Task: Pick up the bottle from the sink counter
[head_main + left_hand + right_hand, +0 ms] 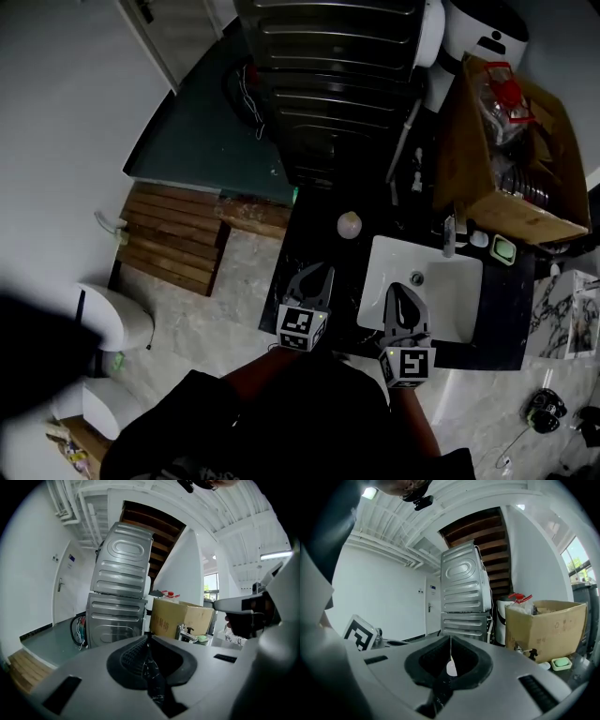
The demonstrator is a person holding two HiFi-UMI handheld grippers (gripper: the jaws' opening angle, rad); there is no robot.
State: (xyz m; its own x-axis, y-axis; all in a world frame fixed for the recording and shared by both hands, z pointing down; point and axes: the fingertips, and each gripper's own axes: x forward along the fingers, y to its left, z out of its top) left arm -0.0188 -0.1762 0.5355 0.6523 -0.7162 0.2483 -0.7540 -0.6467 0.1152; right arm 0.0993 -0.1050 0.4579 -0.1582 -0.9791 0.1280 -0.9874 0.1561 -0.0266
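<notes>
A small round pale bottle (349, 225) stands on the black sink counter (309, 246), to the left of the white sink (457, 298). My left gripper (324, 270) hovers over the counter's near left part, short of the bottle, with its jaws shut and nothing between them (148, 637). My right gripper (402, 287) is above the sink's near left edge, its jaws meeting at the tips (450, 639). A pale shape (451, 668) shows through the slit behind those tips. I cannot tell whether it is the bottle.
A faucet (449, 234) and a green soap dish (504, 249) sit behind the sink. An open cardboard box (511, 150) with bottles stands at the back right. A ribbed metal appliance (328, 75) stands behind the counter, and wooden slats (173, 234) lie on the floor to the left.
</notes>
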